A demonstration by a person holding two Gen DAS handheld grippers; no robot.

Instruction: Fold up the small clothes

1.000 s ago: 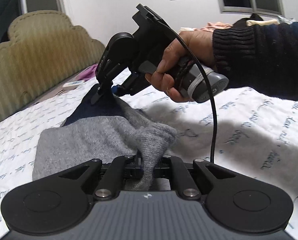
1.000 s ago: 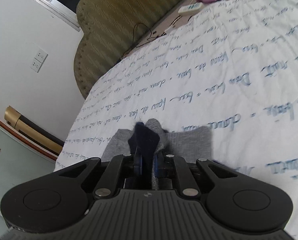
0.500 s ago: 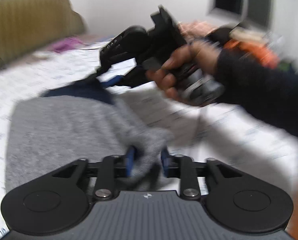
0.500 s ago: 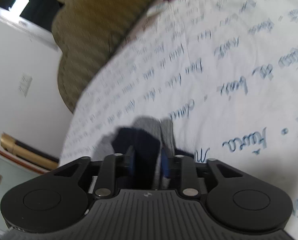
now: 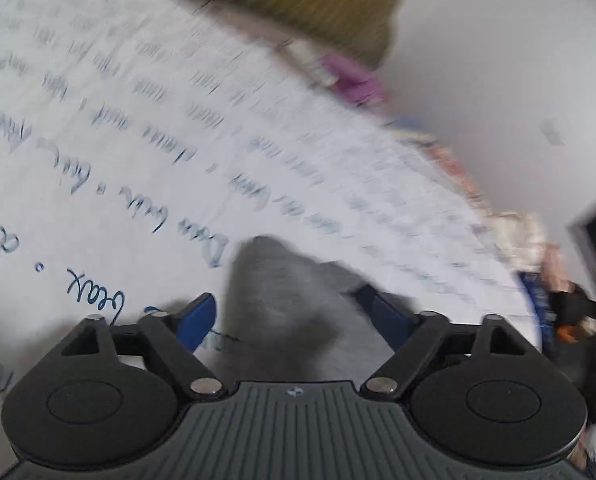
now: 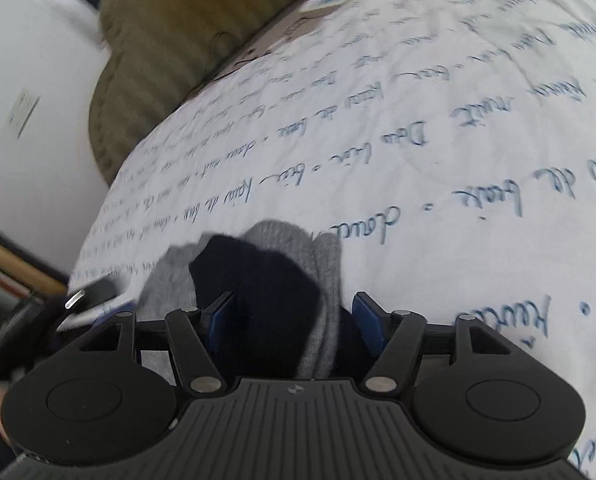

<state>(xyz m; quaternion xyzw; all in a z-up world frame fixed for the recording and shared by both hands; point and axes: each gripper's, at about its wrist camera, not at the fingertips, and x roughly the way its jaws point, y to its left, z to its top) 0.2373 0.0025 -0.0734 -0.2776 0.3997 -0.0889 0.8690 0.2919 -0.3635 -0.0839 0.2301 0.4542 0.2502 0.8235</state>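
Sock-like grey knit garment (image 5: pixel 282 300) with a navy part (image 6: pixel 258 280) lies on the bed between both sets of tongs; the left tongs (image 5: pixel 290 316) are opening, their blue pads (image 5: pixel 196 318) well clear of the cloth on either side, nothing gripped; the right tongs (image 6: pixel 294 320) stand part open, the navy and grey folds bunched between the pads (image 6: pixel 368 322) but not visibly pressed, so I judge them released as well; the step in hand looks like letting go after a fold, and to do it well each hand should draw straight back along its own line with the tongs wide, so no pad snags the knit and drags the fold apart; the right side needs most care, since the cloth sits high between its pads; lifting slightly before pulling away would help; outward lies the white bedsheet (image 6: pixel 438 140) printed with blue script, then an olive padded headboard (image 6: pixel 186 40), a purple cloth (image 5: pixel 350 76) and a white remote-like object (image 6: pixel 326 2) near it; the left view is badly smeared, so the garment's outline and whether the fold lies flat cannot be told; the near half of the garment is hidden under both tong bodies; clutter at the left view's right edge is unreadable
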